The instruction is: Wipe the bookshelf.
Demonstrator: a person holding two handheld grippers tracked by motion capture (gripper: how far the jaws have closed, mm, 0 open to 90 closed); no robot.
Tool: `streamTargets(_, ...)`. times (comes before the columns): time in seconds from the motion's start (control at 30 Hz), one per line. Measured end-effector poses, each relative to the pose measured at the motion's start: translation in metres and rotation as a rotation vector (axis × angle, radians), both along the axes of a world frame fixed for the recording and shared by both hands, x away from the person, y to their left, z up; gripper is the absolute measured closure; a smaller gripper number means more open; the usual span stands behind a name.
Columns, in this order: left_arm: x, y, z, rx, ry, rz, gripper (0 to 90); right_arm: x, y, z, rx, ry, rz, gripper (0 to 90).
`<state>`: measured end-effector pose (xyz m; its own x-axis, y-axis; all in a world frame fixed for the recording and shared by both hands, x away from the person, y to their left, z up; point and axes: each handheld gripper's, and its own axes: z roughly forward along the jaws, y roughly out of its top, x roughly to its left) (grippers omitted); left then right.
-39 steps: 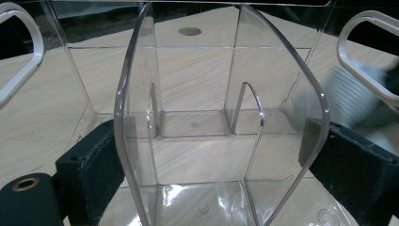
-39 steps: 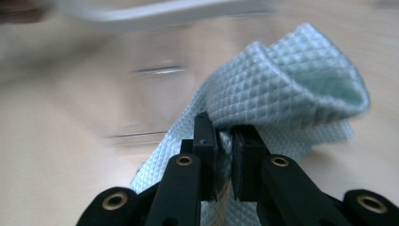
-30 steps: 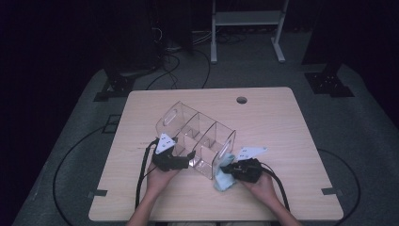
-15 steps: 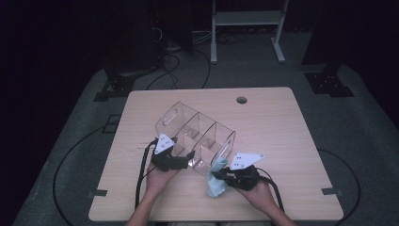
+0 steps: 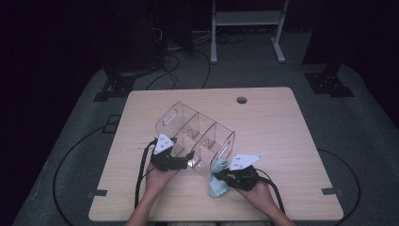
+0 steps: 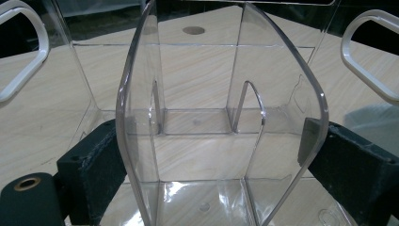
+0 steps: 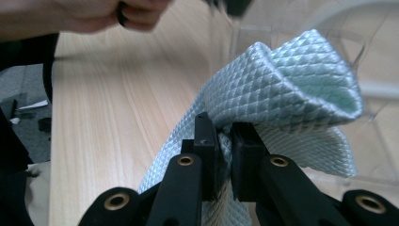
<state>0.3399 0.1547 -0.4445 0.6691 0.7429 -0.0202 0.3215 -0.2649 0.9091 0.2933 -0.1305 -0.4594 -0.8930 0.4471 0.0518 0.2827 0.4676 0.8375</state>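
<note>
Two grippers are working at the near edge of a pale wooden table [image 5: 282, 122], each held in one of the person's hands. The left gripper [image 5: 181, 160] is sitting at the near left side of a clear plastic organizer [image 5: 195, 136], a box with inner dividers and an oval handle cut-out at each end, which is lying slantwise across the middle of the table. In the left gripper view the organizer [image 6: 221, 117] is standing between the two black jaws, its curved end wall bowing toward the camera; the jaws are pressing against that wall from both sides, so this gripper is grasping the organizer. The right gripper [image 5: 221, 178] is sitting just beside the organizer's near right corner, with its grey three-cornered plate on top. It is pinching a pale blue-green cloth [image 5: 218, 181], which is hanging down onto the tabletop right by that corner. In the right gripper view the jaws are clenching tightly on a fold of the cloth [image 7: 291, 89], whose quilted diamond weave is bunching up above them, close to the clear wall of the organizer. The person's left hand [image 7: 94, 14] is appearing blurred at the top of that view. A round hole [image 5: 242, 100] is showing near the table's far edge.
</note>
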Motion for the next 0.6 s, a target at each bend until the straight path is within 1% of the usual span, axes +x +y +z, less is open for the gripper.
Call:
streamTargets(0.03, 0.000, 0.000, 0.000, 0.000, 0.000, 0.000, 8.5, 0.000, 0.000, 0.000, 0.000, 0.000, 0.000, 82.7)
streamTargets(0.1, -0.001, 0.000, 0.000, 0.003, 0.001, -0.002, 8.6, 0.006, 0.000, -0.013, -0.054, 0.014, -0.013, 82.7)
streamTargets(0.13, -0.001, 0.001, 0.001, 0.007, 0.002, -0.007, 8.8, 0.015, -0.005, -0.019, -0.072, 0.036, -0.034, 82.6)
streamTargets(0.17, -0.001, 0.001, 0.001, 0.007, 0.002, -0.007, 8.8, 0.015, -0.005, -0.019, -0.072, 0.036, -0.034, 82.6)
streamTargets(0.2, -0.001, 0.002, 0.001, 0.009, 0.002, -0.011, 8.8, 0.020, -0.010, -0.021, -0.076, 0.041, -0.066, 82.7)
streamTargets(0.23, -0.002, 0.002, 0.001, 0.009, 0.002, -0.016, 8.9, 0.037, -0.025, -0.023, -0.062, 0.051, -0.147, 82.6)
streamTargets(0.27, -0.002, 0.002, 0.001, 0.009, 0.002, -0.016, 8.8, 0.042, -0.030, -0.024, -0.048, 0.062, -0.176, 82.6)
streamTargets(0.3, -0.002, 0.002, 0.001, 0.008, 0.001, -0.017, 8.8, 0.042, -0.030, -0.024, -0.048, 0.062, -0.176, 82.6)
streamTargets(0.33, -0.002, 0.001, 0.001, 0.007, -0.001, -0.017, 8.7, 0.052, -0.042, -0.029, -0.011, 0.101, -0.223, 82.5)
streamTargets(0.43, -0.002, 0.000, 0.001, 0.007, -0.005, -0.016, 8.4, 0.051, -0.040, -0.030, -0.010, 0.103, -0.218, 82.4)
streamTargets(0.47, -0.002, 0.000, 0.001, 0.005, -0.006, -0.014, 8.4, 0.049, -0.037, -0.030, -0.012, 0.102, -0.205, 82.4)
streamTargets(0.5, -0.002, 0.001, 0.000, 0.004, -0.006, -0.015, 8.2, 0.043, -0.031, -0.028, -0.016, 0.105, -0.181, 82.3)
streamTargets(0.53, -0.002, 0.002, 0.000, 0.002, -0.003, -0.014, 8.2, 0.033, -0.022, -0.025, 0.000, 0.123, -0.098, 82.4)
streamTargets(0.57, -0.002, 0.002, 0.000, 0.002, -0.003, -0.014, 8.2, 0.033, -0.022, -0.025, 0.000, 0.123, -0.098, 82.4)
streamTargets(0.6, -0.002, 0.002, 0.000, 0.002, -0.003, -0.013, 8.3, 0.024, -0.013, -0.023, -0.010, 0.130, -0.032, 82.5)
